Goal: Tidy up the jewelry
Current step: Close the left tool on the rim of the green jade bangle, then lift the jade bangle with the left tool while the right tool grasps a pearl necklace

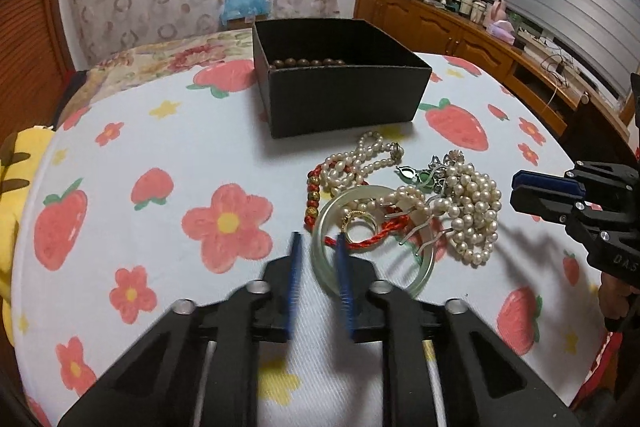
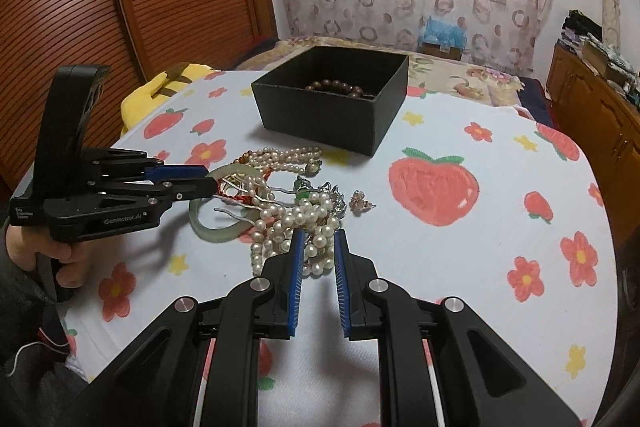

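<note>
A black box point(image 1: 348, 103) point(image 2: 320, 107) stands on the strawberry-print cloth and holds brown wooden beads point(image 1: 308, 63) point(image 2: 340, 89). In front of it lies a tangled jewelry pile: pearl strands point(image 1: 468, 211) point(image 2: 296, 223), a pale green jade bangle point(image 1: 424, 267) point(image 2: 212, 227), a red cord with gold beads point(image 1: 314, 199), a gold ring point(image 1: 358, 227), a silver hair fork point(image 1: 420, 231) and a brooch point(image 2: 360, 201). My left gripper point(image 1: 318, 239) point(image 2: 206, 179) is open, its fingers straddling the bangle's near rim. My right gripper point(image 2: 318, 235) point(image 1: 516, 187) is open over the pearl strands.
The cloth point(image 1: 160, 131) covers a round-looking table. A yellow cushion point(image 1: 12, 195) lies at its left edge. A bed with floral cover point(image 1: 176, 55) lies behind, a wooden sideboard point(image 1: 480, 43) with clutter runs along the right wall.
</note>
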Demonstrator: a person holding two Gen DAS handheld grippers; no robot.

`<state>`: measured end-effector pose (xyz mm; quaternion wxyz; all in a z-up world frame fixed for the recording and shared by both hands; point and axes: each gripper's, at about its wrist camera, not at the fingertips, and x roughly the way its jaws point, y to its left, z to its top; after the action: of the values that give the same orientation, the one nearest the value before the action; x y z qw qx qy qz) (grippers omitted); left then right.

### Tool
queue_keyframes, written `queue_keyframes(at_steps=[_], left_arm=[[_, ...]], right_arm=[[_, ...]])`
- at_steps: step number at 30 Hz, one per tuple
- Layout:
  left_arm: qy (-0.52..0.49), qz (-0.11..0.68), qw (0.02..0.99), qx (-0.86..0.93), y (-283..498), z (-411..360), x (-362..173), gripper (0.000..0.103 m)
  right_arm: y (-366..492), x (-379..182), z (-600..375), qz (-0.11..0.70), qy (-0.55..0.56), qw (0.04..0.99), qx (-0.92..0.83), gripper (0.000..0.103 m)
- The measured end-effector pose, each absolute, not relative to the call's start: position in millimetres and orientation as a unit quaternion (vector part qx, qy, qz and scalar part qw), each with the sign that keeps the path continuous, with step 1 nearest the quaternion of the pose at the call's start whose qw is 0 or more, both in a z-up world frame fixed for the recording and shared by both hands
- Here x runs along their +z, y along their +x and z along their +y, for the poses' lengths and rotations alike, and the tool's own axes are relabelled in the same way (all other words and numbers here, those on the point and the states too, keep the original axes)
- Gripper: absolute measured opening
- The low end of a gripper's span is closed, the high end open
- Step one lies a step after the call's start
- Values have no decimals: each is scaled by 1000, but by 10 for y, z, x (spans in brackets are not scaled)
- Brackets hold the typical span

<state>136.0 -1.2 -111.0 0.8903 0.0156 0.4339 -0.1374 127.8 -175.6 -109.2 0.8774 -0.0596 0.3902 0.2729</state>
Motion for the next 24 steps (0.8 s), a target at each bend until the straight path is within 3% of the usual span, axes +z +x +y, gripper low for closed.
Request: queue_keyframes(at_steps=[24], left_arm=[[3,315,947,-55,824,402,-597,7]], right_arm=[[1421,-1151,-1663,402,-61,875,263,17]])
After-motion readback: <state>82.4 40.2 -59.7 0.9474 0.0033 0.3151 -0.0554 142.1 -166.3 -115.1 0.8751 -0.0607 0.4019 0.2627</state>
